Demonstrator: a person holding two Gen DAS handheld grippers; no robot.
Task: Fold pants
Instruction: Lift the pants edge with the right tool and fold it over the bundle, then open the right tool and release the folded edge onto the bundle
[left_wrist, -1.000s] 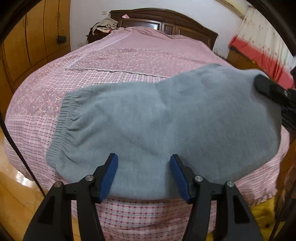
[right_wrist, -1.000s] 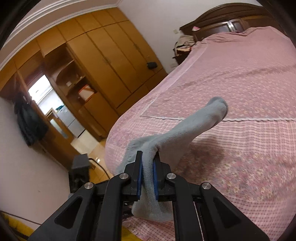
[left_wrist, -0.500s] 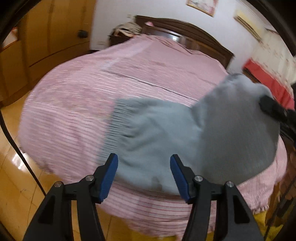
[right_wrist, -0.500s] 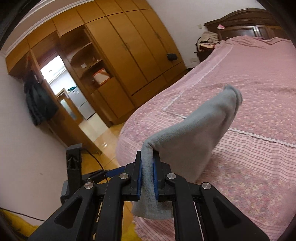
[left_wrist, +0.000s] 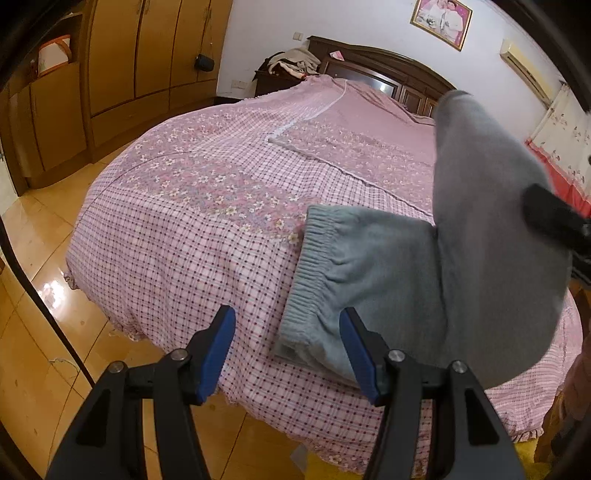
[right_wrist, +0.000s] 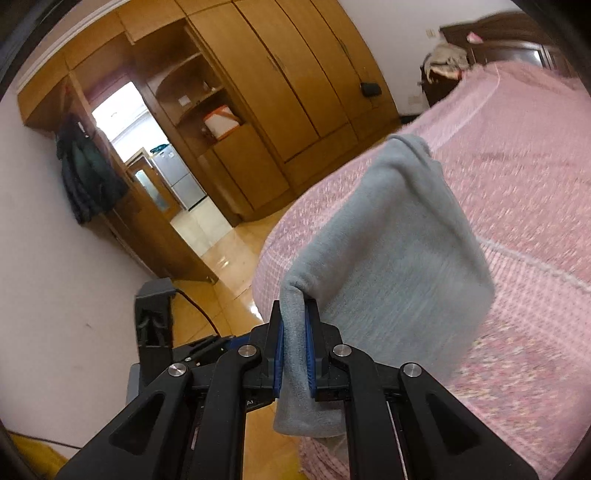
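Grey-blue pants (left_wrist: 373, 273) lie at the near edge of the pink bed (left_wrist: 207, 206), elastic waistband to the left. My right gripper (right_wrist: 294, 350) is shut on the leg end of the pants (right_wrist: 391, 251) and holds it lifted and curled over the waist part; it shows at the right edge of the left wrist view (left_wrist: 554, 218). My left gripper (left_wrist: 288, 350) is open and empty, just in front of the bed edge, with its right fingertip in front of the waistband corner.
A wooden wardrobe (right_wrist: 266, 96) runs along the left wall with an open doorway (right_wrist: 155, 162) beside it. A dark headboard (left_wrist: 380, 74) and a pile of clothes (left_wrist: 291, 62) are at the far end. Shiny wooden floor (left_wrist: 40, 266) surrounds the bed.
My right gripper has lifted the leg end higher and carried it over toward the waistband. My left gripper has pulled back and to the left, off the pants.
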